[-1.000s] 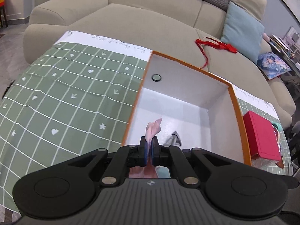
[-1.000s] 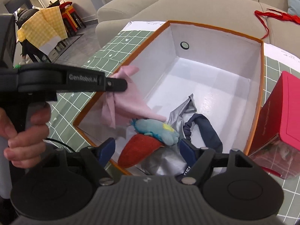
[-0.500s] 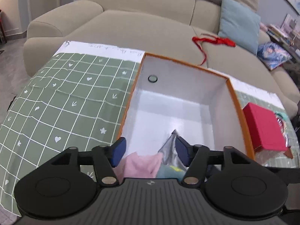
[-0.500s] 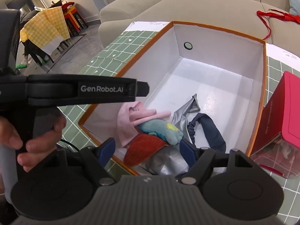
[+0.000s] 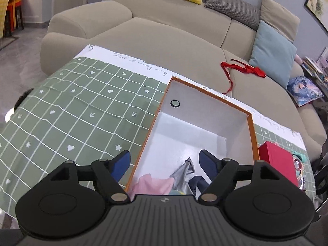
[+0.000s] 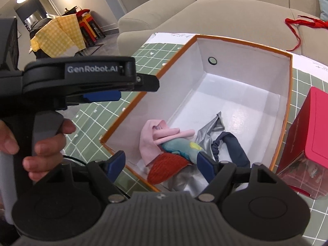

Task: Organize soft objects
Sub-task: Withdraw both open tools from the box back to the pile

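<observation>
An orange-rimmed white box [image 5: 251, 135] [image 6: 242, 41] stands on the table. At its near end lies a heap: a pink cloth [image 6: 149, 141] [image 5: 153, 185], a teal plush [image 6: 180, 145], an orange-red knit piece [image 6: 166, 168], a silver cloth [image 6: 211, 129] [image 5: 182, 172] and a navy elastic band [image 6: 233, 145] [image 5: 197, 182]. My left gripper [image 5: 164, 157] [image 6: 123, 90] hovers above the box's near left corner; its jaws are opening and hold nothing. My right gripper [image 6: 161, 158] stands open above the heap, touching none of it.
A green checked tablecloth [image 5: 71, 112] covers the table. A red box [image 5: 276, 162] [image 6: 311, 135] stands right of the white one. Behind the table a beige sofa [image 5: 164, 41] carries cushions and a red ribbon [image 5: 242, 67]. A hand [image 6: 45, 149] grips the left gripper's handle.
The left gripper let go of the pink cloth, which fell onto the heap in the box. Its jaws spread wide and it rose a little. The right gripper stayed put.
</observation>
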`<action>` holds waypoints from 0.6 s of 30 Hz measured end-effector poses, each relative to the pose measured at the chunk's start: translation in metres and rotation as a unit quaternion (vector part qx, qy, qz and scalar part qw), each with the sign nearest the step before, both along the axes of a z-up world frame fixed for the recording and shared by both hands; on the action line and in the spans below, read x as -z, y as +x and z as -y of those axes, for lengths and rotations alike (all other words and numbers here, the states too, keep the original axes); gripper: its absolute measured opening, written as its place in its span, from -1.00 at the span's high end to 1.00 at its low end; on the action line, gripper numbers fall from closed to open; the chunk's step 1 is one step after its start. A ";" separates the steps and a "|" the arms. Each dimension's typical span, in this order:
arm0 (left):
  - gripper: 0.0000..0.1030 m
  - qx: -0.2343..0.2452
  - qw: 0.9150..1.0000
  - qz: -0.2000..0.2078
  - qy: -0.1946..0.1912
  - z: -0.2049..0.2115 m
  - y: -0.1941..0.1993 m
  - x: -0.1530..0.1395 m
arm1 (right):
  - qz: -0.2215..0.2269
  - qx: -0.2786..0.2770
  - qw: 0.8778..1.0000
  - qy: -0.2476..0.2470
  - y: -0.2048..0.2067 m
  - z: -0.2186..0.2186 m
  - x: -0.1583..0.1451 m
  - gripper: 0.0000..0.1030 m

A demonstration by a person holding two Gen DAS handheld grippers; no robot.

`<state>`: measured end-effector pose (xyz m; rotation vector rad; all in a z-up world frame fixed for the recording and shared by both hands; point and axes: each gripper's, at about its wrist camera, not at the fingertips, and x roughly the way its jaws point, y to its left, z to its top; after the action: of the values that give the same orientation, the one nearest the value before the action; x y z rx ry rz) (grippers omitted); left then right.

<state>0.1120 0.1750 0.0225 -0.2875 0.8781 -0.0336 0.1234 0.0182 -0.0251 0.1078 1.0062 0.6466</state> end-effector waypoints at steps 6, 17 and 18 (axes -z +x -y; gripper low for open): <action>-0.73 0.002 1.000 0.008 0.022 0.010 -0.004 -0.016 | 0.006 -0.003 1.000 0.016 -0.003 0.008 -0.013 -0.50; -0.74 0.006 0.997 0.052 0.062 0.043 -0.020 -0.049 | 0.048 0.010 0.998 0.029 -0.006 0.038 -0.053 -0.55; -0.74 0.005 0.997 0.053 0.063 0.046 -0.020 -0.051 | 0.053 0.014 0.998 0.030 -0.007 0.044 -0.058 -0.55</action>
<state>0.0916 0.1287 0.0733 -0.1629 0.7730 -0.0025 0.1163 -0.0253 0.0327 0.1388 0.8820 0.6494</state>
